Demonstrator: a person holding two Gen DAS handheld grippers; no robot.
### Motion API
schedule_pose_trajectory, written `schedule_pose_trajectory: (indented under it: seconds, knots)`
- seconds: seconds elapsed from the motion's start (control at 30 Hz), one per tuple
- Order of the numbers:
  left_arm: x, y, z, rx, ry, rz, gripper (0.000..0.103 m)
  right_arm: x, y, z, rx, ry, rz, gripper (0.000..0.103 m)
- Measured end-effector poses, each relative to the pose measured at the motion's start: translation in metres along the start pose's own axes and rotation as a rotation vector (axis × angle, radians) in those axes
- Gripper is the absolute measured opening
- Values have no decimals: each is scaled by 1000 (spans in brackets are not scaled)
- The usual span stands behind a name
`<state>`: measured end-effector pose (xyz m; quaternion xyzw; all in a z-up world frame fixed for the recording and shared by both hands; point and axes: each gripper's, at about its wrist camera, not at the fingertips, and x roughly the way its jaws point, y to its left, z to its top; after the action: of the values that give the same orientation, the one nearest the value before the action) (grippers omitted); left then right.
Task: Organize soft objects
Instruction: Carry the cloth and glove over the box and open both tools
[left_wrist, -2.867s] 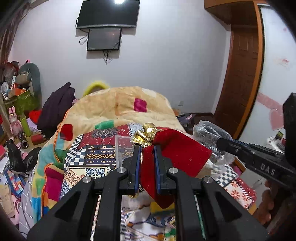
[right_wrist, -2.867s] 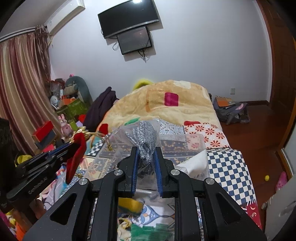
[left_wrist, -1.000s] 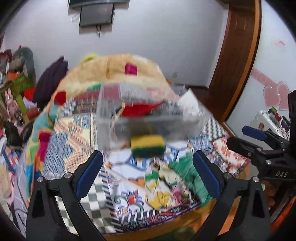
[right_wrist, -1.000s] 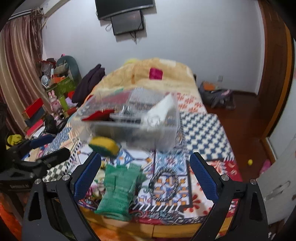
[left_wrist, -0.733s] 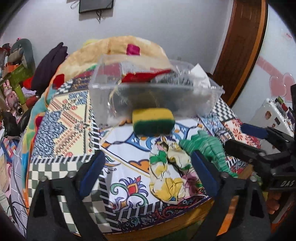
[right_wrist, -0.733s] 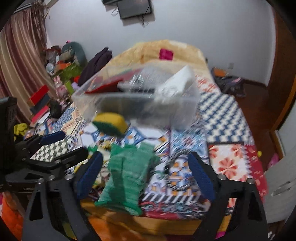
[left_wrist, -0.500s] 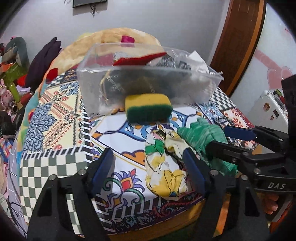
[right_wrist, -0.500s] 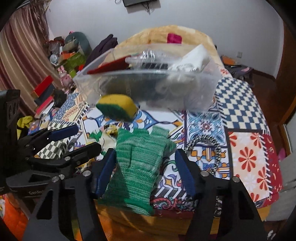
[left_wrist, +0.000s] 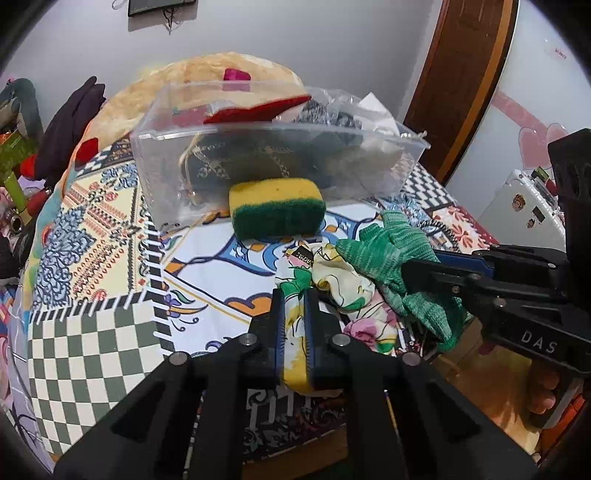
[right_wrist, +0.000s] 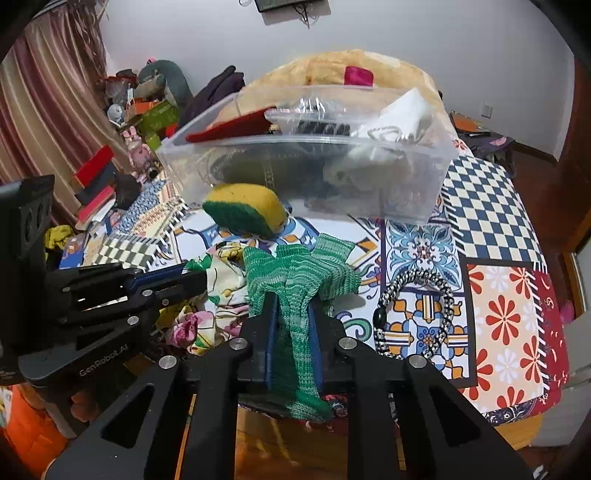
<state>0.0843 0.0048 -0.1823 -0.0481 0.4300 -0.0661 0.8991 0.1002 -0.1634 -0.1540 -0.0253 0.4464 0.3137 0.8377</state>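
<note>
We have the left hand-held gripper (left_wrist: 294, 295) clamped on the crumpled floral cloth (left_wrist: 332, 280) and the right hand-held gripper (right_wrist: 291, 306) clamped on the green knitted glove (right_wrist: 295, 273), both lying at the near edge of the patterned bed cover (right_wrist: 491, 221). The two pieces touch, so our grippers sit close side by side. Just beyond them a yellow-green sponge (left_wrist: 277, 206) rests against the clear plastic bin (left_wrist: 258, 147) already stuffed with soft things, and a braided black-and-white band (right_wrist: 413, 310) lies right of the glove.
</note>
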Motion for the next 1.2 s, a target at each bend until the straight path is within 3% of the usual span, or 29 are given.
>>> schedule_pose_trajectory:
  seconds: [0.4, 0.77, 0.97, 1.2]
  knots:
    - [-65, 17, 24, -55, -195, -7, 7, -38, 11, 22, -37, -136, -30, 13]
    - [-104, 21, 67, -22, -366, 19, 7, -67, 18, 62, -57, -305, -58, 13]
    - [-99, 30, 91, -43, -416, 55, 7, -61, 16, 86, -50, -358, -83, 13]
    - [-64, 47, 109, -76, -380, 101, 7, -36, 12, 107, -14, -350, -103, 13]
